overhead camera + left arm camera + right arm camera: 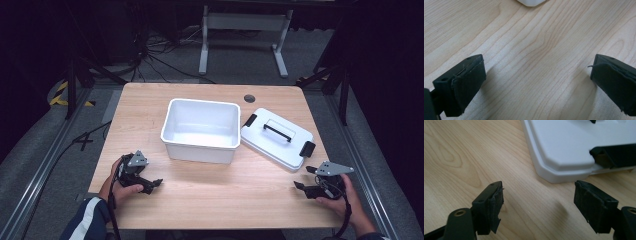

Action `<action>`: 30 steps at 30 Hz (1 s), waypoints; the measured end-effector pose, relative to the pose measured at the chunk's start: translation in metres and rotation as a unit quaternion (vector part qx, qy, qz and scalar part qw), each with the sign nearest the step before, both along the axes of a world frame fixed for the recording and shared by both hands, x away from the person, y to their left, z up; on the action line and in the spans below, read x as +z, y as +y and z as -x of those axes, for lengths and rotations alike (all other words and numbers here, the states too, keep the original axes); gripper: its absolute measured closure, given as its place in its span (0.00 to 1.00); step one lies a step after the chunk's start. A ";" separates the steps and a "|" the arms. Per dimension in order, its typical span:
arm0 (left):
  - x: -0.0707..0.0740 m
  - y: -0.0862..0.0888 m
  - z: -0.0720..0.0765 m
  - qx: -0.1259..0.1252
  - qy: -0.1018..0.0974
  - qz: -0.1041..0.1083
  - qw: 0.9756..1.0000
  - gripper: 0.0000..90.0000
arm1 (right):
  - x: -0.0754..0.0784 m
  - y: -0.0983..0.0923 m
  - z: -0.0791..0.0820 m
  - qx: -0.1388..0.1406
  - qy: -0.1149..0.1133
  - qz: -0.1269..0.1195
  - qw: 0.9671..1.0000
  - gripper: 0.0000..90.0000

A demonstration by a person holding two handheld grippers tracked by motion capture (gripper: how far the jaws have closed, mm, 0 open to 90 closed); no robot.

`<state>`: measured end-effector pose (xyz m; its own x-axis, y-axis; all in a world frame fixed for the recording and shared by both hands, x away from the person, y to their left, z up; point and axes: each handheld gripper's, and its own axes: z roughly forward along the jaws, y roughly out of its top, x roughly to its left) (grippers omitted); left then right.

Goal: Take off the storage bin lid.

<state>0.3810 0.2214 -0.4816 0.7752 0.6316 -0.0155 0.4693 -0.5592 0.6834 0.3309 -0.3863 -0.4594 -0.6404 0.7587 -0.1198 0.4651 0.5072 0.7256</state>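
An empty white plastic bin stands in the middle of the wooden table. Its white lid, with a black handle and black side clips, lies flat just to its right; a corner of that lid and one black clip fill the upper right of the right gripper view. My left gripper rests low over the table's front left, open, with bare wood between the jaws. My right gripper sits at the front right, just short of the lid's near corner, open and holding nothing.
A dark round cable hole lies near the table's far edge. Beyond the table stand a white table frame and loose cables on the grey floor. Bare wood stretches along the front between my two hands.
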 end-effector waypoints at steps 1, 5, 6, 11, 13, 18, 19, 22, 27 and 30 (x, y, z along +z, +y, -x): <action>0.000 0.000 0.000 0.000 0.000 0.000 1.000 0.00 | -0.002 -0.001 0.000 -0.003 0.004 -0.005 1.000 0.27; -0.001 -0.001 0.000 0.001 -0.002 0.005 1.000 0.00 | -0.008 -0.006 -0.001 -0.015 0.016 -0.036 0.999 0.22; -0.001 -0.001 0.000 0.001 -0.002 0.005 1.000 0.00 | -0.008 -0.006 -0.001 -0.018 0.018 -0.036 0.999 0.21; -0.001 0.000 0.000 0.001 -0.003 0.002 1.000 0.00 | -0.008 -0.006 -0.002 -0.020 0.021 -0.039 0.999 0.21; 0.000 0.000 0.000 0.002 -0.002 0.002 1.000 0.00 | -0.008 -0.006 -0.002 -0.020 0.021 -0.039 0.999 0.21; 0.000 0.000 0.001 0.004 -0.002 0.001 1.000 0.00 | -0.008 -0.006 -0.003 -0.024 0.022 -0.038 0.999 0.20; 0.000 0.000 0.001 0.004 -0.002 0.001 1.000 0.00 | -0.008 -0.005 -0.003 -0.025 0.022 -0.038 0.999 0.20; 0.000 0.000 0.000 0.004 -0.002 0.001 1.000 0.00 | -0.008 -0.005 -0.003 -0.027 0.023 -0.038 0.999 0.19; -0.001 -0.001 0.001 0.006 -0.002 0.003 1.000 0.00 | -0.009 -0.005 -0.004 -0.029 0.023 -0.037 0.999 0.18; -0.001 -0.001 0.000 0.005 -0.002 0.003 1.000 0.00 | -0.009 -0.005 -0.004 -0.031 0.023 -0.037 0.999 0.17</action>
